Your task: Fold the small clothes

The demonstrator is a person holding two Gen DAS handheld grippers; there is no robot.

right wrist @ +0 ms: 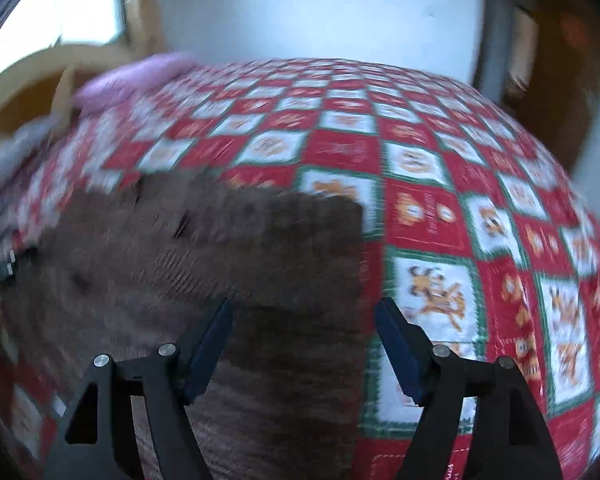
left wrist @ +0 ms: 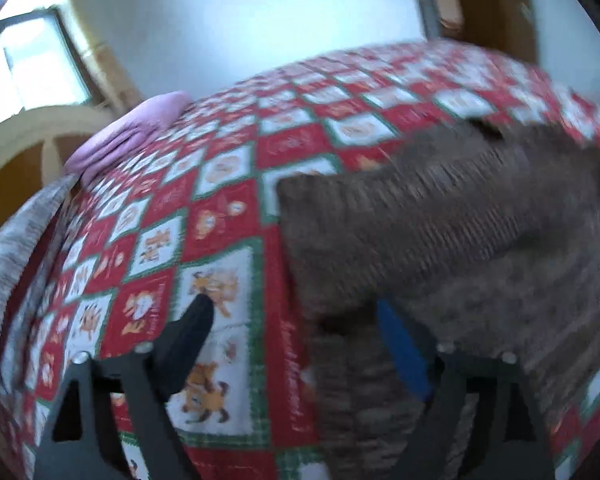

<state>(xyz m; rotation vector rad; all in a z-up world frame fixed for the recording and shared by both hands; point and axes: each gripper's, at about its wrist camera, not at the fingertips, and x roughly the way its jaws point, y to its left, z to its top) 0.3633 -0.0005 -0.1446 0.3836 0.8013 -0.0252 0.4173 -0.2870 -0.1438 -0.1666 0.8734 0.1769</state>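
A brown ribbed knit garment (left wrist: 440,232) lies on the red, white and green checked cloth (left wrist: 204,208) of the table. My left gripper (left wrist: 296,320) is open at the garment's left edge; its right finger (left wrist: 400,352) is partly covered by the knit, its left finger (left wrist: 192,328) is over the cloth. In the right wrist view the same garment (right wrist: 204,248) fills the left half. My right gripper (right wrist: 304,316) is open over its right edge, holding nothing. Both views are blurred.
A folded pink cloth (left wrist: 140,128) lies at the far left corner of the table, also in the right wrist view (right wrist: 132,80). A grey knit item (left wrist: 16,248) hangs at the left edge. A window and a pale wall lie behind.
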